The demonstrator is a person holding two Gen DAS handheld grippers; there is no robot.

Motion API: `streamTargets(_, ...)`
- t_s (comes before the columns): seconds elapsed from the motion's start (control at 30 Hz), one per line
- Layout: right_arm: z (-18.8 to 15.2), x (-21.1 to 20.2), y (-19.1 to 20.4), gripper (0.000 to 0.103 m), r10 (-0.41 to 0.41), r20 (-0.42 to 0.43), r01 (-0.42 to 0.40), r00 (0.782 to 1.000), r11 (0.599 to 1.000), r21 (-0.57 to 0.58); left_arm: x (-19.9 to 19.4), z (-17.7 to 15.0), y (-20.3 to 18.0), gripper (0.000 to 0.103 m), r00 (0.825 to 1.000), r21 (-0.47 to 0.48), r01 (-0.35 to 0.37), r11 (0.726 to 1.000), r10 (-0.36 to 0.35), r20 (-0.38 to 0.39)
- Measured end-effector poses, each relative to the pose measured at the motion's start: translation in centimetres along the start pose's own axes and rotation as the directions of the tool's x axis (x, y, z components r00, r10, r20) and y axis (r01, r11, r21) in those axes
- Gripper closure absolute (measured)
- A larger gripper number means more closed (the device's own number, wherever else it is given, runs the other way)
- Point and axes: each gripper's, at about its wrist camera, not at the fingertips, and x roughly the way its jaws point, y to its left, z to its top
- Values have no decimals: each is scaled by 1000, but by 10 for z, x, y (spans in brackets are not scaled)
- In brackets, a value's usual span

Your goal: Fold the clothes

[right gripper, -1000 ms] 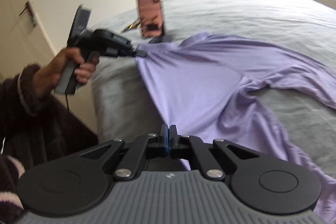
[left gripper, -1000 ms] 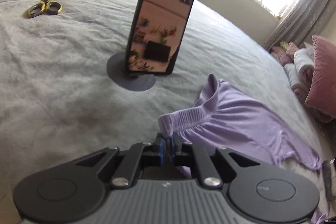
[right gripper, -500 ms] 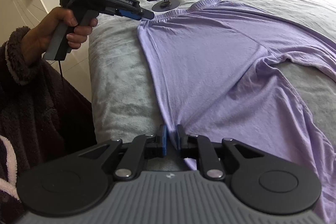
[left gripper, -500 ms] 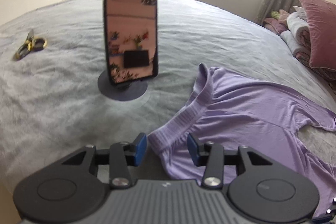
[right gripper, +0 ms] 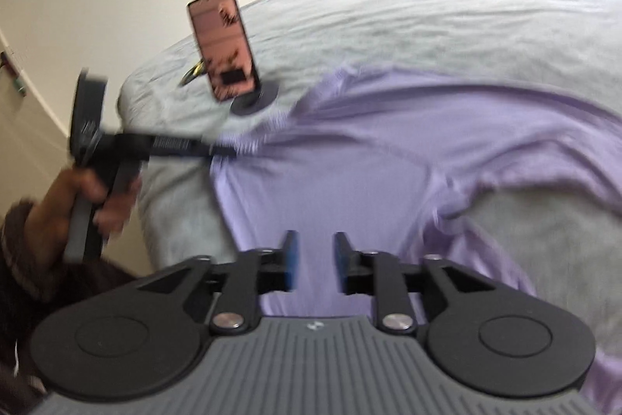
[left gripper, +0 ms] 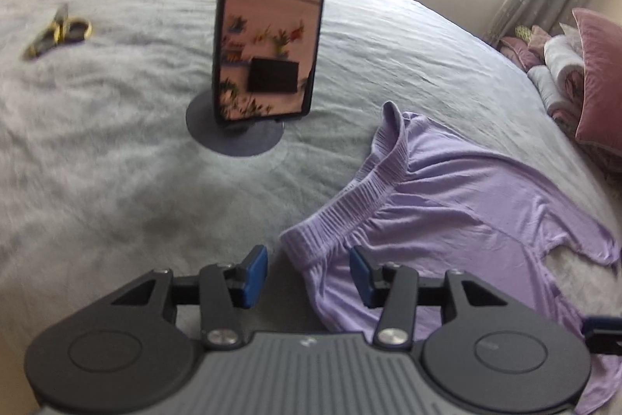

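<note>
The lilac T-shirt (right gripper: 350,158) lies spread on the grey bed (right gripper: 447,10), its ribbed neckband (left gripper: 361,197) turned toward the near left corner and one sleeve trailing off to the right. It looks laid out flat so that a clean fold can start from straight edges.

The left gripper (left gripper: 307,275) hovers at the shoulder end of the neckband, blue pads apart; the cloth edge lies between them but is not pinched. The right gripper (right gripper: 314,261) stands over the near hem side of the shirt, its jaws opening, with fabric showing in the gap below and no pinch on it. Both point down at the cloth, likely having set it down in place.

Beyond the neckband, a phone (left gripper: 272,14) stands upright on a round stand, and scissors (left gripper: 58,32) lie far left, well apart from the shirt. Pink pillows (left gripper: 598,80) sit far right.

A second ago both grippers were clamped on the shirt and held its edge taut and raised; now both have let go and the neckband has slumped onto the bed.
</note>
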Motion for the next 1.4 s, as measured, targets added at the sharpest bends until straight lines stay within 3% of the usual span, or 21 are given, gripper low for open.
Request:
streamTargets(0.3,88,82,20,62,-133,-45,135,990,989,55,3,5,27,68,997,-187,71,980,-76,-19)
streamTargets(0.7,157,177,18,62,-288,-118,304,950,940,155,7,15,44,70,987,-270,130,954,-150,-56)
streamTargets(1.0,164,222,14,64,-435,-164,459,885,874,158,11,16,38,71,979,-212,166,963,-187,-82)
streamTargets(1.03,162,224,13,72,-445,-168,470,880,869,156,11,16,37,74,979,-203,162,966,-183,-85)
streamTargets(1.07,160,226,12,83,-453,-167,477,876,865,155,12,16,35,84,980,-192,158,969,-178,-90)
streamTargets(1.1,158,226,11,85,-457,-160,480,875,862,160,13,15,33,92,981,-182,151,972,-170,-92)
streamTargets(1.17,158,223,11,92,-461,-124,477,879,862,172,12,14,30,97,986,-159,132,978,-146,-82)
streamTargets(1.4,171,218,22,97,-423,4,418,906,897,145,-6,18,23,97,996,-71,87,994,-86,19)
